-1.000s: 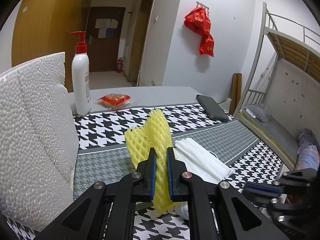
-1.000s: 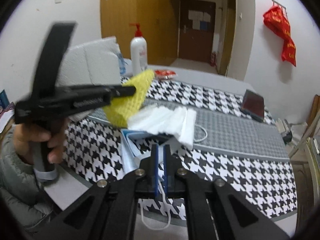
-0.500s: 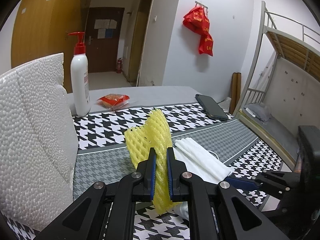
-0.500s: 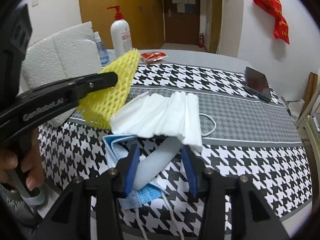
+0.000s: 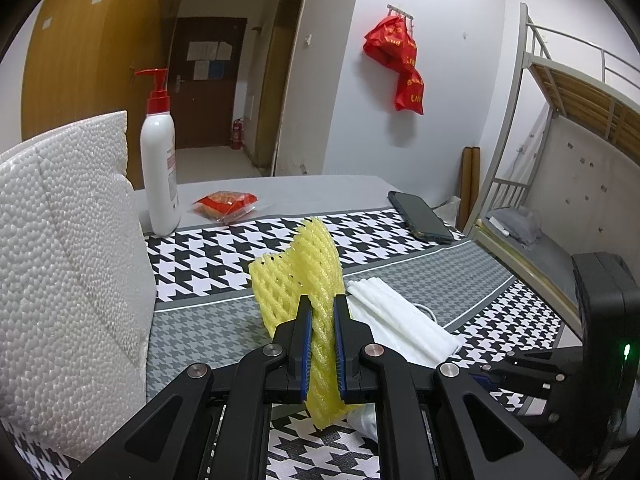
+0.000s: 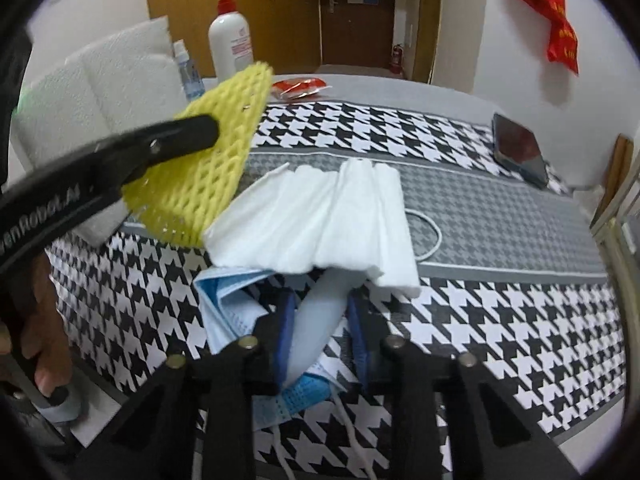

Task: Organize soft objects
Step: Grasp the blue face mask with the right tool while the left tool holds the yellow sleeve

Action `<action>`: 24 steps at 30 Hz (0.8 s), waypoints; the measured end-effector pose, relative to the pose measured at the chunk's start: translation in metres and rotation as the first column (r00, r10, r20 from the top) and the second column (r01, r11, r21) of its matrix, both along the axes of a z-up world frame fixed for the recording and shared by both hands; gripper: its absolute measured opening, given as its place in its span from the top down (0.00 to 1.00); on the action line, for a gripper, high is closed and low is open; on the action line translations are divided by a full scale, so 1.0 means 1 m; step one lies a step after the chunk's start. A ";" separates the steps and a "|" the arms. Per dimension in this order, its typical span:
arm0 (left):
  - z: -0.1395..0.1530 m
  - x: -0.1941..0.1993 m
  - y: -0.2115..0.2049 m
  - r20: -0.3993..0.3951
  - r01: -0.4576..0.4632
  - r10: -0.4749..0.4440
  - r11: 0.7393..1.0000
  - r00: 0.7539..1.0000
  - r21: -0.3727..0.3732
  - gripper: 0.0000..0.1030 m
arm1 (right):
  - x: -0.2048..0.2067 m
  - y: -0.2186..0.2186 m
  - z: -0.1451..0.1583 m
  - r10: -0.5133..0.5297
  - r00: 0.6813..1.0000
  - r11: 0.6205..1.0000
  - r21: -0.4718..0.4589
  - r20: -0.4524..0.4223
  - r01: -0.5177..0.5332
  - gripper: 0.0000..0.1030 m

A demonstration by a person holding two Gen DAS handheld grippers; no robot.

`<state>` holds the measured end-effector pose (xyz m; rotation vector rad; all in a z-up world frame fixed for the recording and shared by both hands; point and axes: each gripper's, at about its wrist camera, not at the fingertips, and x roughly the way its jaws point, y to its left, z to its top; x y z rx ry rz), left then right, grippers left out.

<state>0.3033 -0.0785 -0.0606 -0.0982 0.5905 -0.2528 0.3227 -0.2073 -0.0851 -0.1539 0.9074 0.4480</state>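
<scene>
My left gripper (image 5: pixel 321 322) is shut on a yellow foam net sleeve (image 5: pixel 304 272) and holds it upright above the houndstooth cloth; the sleeve also shows in the right wrist view (image 6: pixel 208 160). A white pleated face mask (image 6: pixel 324 220) lies on the cloth, over a blue face mask (image 6: pixel 232 300). It shows in the left wrist view (image 5: pixel 400 320) too. My right gripper (image 6: pixel 320 312) is open, its jaws on either side of a pale grey-white fold that sticks out from under the white mask. The right gripper's body shows at the right of the left wrist view (image 5: pixel 532 372).
A white foam block (image 5: pixel 60 260) stands at the left. A pump bottle (image 5: pixel 160 160), a red snack packet (image 5: pixel 224 204) and a black phone (image 5: pixel 420 220) sit further back on the table (image 5: pixel 208 248). A small water bottle (image 6: pixel 188 72) stands by the foam. A bunk bed (image 5: pixel 560 140) is at right.
My right gripper opened from shut and moved forward and down to the masks, its jaws now around the pale fold. My left gripper kept the yellow sleeve nearly still.
</scene>
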 end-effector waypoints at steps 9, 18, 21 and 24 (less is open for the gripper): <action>0.000 0.000 -0.002 0.004 -0.001 0.001 1.000 1.000 0.002 0.90 | -0.001 -0.029 0.013 -0.030 0.999 0.999 0.047 0.029 0.029 0.86; 0.000 -0.001 -0.003 0.008 0.001 -0.001 1.000 1.000 0.007 0.90 | -0.001 -0.046 0.015 -0.066 0.995 0.996 -0.054 0.071 0.070 0.85; 0.000 -0.002 -0.003 0.008 0.004 -0.004 1.000 1.000 0.007 0.90 | -0.002 -0.041 0.013 -0.028 0.995 0.993 -0.110 0.093 0.038 0.85; 0.000 -0.002 -0.003 0.009 0.005 -0.005 1.000 1.000 0.007 0.90 | -0.005 -0.036 0.011 0.003 0.995 0.989 -0.150 0.103 0.012 0.84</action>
